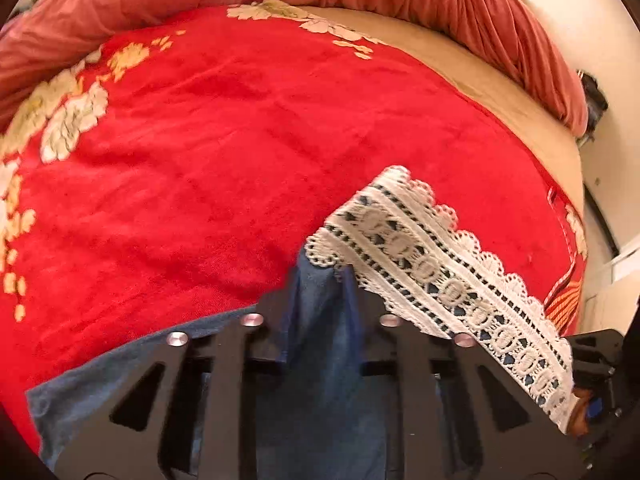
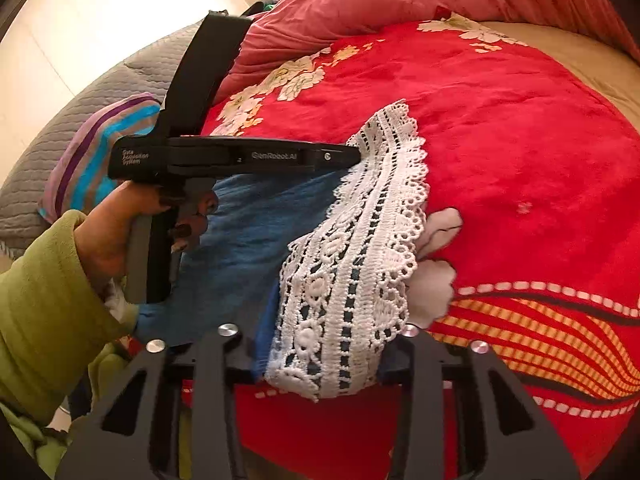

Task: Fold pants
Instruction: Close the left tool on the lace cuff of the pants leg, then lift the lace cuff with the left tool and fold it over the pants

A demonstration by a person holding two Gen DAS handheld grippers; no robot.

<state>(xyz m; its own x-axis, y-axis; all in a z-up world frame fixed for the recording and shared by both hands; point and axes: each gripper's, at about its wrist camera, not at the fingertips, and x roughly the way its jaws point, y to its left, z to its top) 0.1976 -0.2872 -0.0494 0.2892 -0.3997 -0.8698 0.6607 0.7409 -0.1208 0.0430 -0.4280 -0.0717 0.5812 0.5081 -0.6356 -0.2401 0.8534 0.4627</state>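
Here, left tool (image 1: 320, 276) clamped on fold of blue denim pants (image 2: 240, 232) beside white lace hem (image 1: 440, 264). Right tool (image 2: 320, 360) pinching lace hem end. Pants bunched on red floral bedspread (image 1: 240, 140). Hem corners gripped; no fold made, whole folding left.

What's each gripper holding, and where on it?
Both grip the blue pants at the hem: left gripper pinches the denim just behind the lace trim; right gripper clamps the lace edge itself.

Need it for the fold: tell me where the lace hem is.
The lace hem lies on the red blanket, at the end of the blue pants, pinched between both grippers.
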